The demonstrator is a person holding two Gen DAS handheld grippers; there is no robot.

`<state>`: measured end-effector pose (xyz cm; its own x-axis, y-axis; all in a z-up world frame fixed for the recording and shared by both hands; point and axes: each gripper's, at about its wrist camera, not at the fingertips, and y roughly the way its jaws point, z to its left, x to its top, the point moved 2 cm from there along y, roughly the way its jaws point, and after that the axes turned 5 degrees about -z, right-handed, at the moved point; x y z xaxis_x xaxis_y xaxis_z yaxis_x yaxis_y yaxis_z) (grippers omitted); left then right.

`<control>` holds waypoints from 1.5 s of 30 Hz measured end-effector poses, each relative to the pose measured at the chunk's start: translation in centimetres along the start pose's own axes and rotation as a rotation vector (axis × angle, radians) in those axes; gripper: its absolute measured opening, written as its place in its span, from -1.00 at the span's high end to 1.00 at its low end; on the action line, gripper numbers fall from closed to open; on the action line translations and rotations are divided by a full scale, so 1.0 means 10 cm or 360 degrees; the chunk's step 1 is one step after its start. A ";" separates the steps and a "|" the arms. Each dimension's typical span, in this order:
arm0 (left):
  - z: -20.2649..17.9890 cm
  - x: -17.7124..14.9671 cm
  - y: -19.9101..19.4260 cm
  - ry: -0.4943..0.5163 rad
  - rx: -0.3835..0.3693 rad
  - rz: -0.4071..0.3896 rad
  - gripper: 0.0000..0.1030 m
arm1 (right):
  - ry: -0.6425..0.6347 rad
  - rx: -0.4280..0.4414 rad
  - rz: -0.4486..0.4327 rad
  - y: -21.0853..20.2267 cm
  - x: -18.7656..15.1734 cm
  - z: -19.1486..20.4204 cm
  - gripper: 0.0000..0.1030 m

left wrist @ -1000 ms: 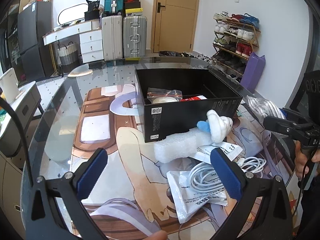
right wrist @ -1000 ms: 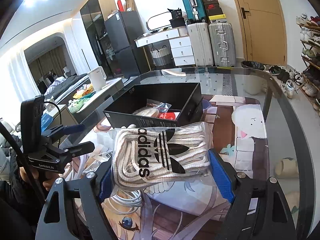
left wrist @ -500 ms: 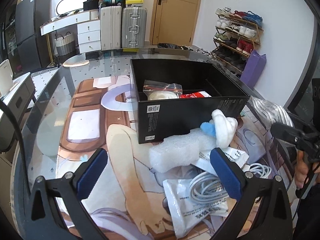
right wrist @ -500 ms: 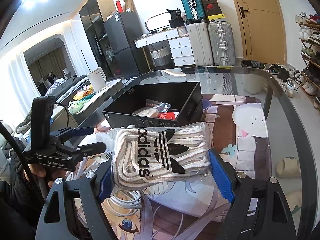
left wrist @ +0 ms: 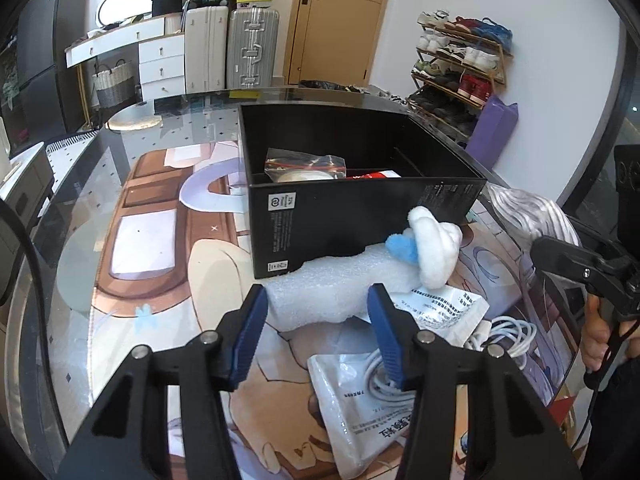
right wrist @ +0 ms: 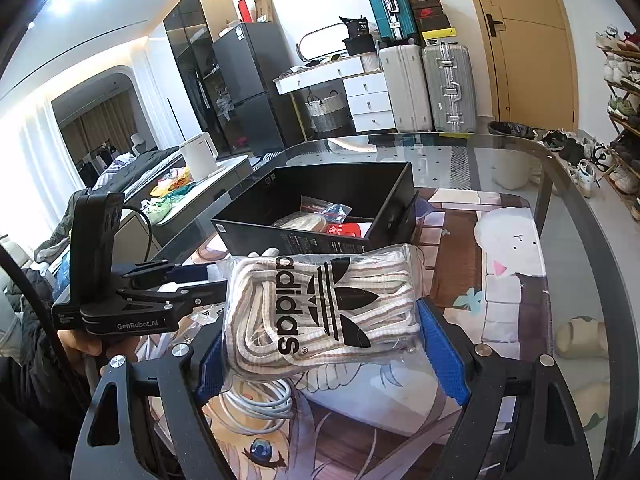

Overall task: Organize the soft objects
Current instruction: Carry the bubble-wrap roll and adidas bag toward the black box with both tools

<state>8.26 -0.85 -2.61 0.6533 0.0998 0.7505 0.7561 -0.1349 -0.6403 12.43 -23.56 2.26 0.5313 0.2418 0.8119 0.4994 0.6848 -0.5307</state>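
Black cardboard box (left wrist: 360,220), open top, mid-table, few bagged items inside. White foam block (left wrist: 332,296) lies against box front, long axis left-right, directly ahead of my left gripper (left wrist: 316,320); jaws part-closed either side, contact unclear. Right gripper (right wrist: 320,356) clamps adidas lace bag (right wrist: 320,312), box just beyond. Plush toy (left wrist: 434,248) on foam's right end.

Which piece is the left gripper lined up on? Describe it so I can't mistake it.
Find the open black cardboard box on the glass table. Against its near wall lies a long white foam sheet roll, between the left gripper's open blue pads. Unlike the fluffy white-and-blue plush toy on its end, it is bumpy and plain white.
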 end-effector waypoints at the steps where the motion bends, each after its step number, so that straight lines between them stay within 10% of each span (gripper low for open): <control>1: 0.00 -0.01 -0.02 0.0007 0.0002 -0.0007 0.03 | 0.0000 0.0003 0.0001 0.00 0.00 0.00 -0.64; 45: 0.12 0.40 -0.56 -0.0045 0.0014 -0.0301 0.05 | -0.0022 0.0084 -0.0159 -0.05 0.19 0.10 -0.64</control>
<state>6.74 1.53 3.76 0.5000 0.1504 0.8529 0.8659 -0.1025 -0.4896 12.48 -22.74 4.33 0.4710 0.1795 0.8637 0.5125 0.7412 -0.4336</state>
